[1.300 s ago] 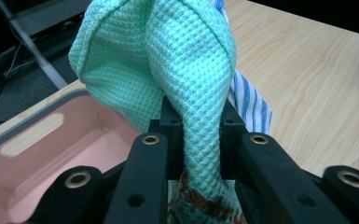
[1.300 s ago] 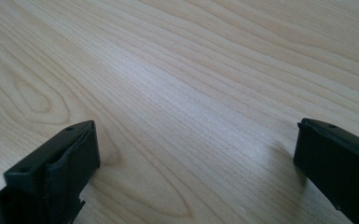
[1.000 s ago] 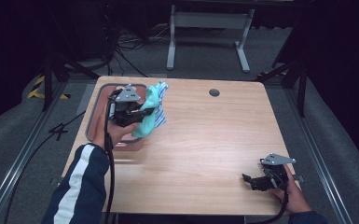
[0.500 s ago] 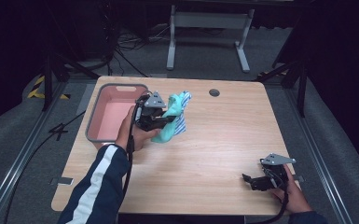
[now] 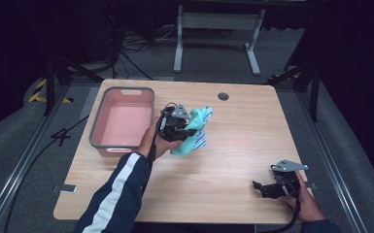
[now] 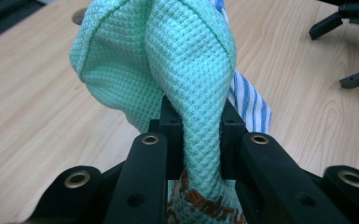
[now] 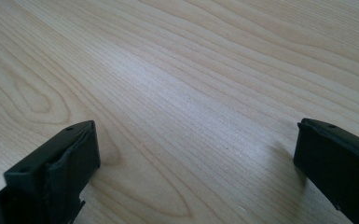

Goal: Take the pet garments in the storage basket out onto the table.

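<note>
Carrying green cloth clamped in left gripper away from pink bin toward desk centre; right gripper resting wide open.

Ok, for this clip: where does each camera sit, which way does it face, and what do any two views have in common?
High view: fixed above the person's side, looking forward and down on the table; both forearms, the left gripper clamping the green cloth beside the pink tub, the right gripper near the front edge.
Left gripper view: rides the left gripper, looking along its jaws shut on the cloth.
Right gripper view: rides the right gripper, facing bare wood between open jaws.
Shared: high and left gripper views both show the cloth and the right gripper.
</note>
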`<state>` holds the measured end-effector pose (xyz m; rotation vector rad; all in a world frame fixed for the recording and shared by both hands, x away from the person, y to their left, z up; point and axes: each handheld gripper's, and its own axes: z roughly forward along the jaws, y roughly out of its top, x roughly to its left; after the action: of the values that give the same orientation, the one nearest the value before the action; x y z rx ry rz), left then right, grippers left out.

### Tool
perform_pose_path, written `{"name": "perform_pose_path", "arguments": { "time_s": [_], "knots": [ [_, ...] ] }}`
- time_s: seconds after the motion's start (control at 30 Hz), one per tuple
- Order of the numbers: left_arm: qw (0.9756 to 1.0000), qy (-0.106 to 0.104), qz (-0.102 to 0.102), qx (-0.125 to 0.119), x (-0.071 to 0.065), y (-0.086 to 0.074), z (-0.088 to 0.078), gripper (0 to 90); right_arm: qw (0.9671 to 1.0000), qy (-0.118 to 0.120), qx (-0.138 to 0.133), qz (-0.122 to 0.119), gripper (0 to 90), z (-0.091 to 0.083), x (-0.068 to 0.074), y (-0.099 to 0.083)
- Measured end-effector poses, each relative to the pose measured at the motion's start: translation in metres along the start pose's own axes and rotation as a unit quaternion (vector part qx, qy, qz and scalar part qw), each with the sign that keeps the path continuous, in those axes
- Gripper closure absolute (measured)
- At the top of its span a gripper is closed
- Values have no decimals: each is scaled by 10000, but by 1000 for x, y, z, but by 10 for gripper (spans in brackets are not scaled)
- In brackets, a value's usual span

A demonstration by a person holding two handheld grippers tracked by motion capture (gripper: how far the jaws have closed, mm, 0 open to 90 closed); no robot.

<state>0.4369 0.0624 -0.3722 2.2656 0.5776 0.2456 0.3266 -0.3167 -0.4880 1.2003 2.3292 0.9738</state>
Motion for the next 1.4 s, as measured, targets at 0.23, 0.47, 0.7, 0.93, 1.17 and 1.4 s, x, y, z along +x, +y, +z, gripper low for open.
{"name": "perform_pose_path", "arguments": {
  "time_s": [0.23,0.47,0.7,0.93,1.17,1.4],
  "knots": [
    [9996,-77,42,262,-8,-3,28,777,10000,-1,0,-2,4,0,0,0],
    [9987,-93,123,486,-15,-7,48,774,10000,-2,0,-1,4,0,0,0],
    [9975,-87,194,676,-21,-10,63,769,10000,-2,0,-1,4,0,0,0],
    [9965,-216,215,772,-26,-13,74,754,10000,-5,-1,1,5,0,0,0],
    [9957,-263,247,852,-29,-16,81,725,10000,-4,-1,2,5,0,0,0],
    [9952,-167,253,935,-32,-17,86,628,10000,-3,-4,3,5,0,0,0]
  ]
}}
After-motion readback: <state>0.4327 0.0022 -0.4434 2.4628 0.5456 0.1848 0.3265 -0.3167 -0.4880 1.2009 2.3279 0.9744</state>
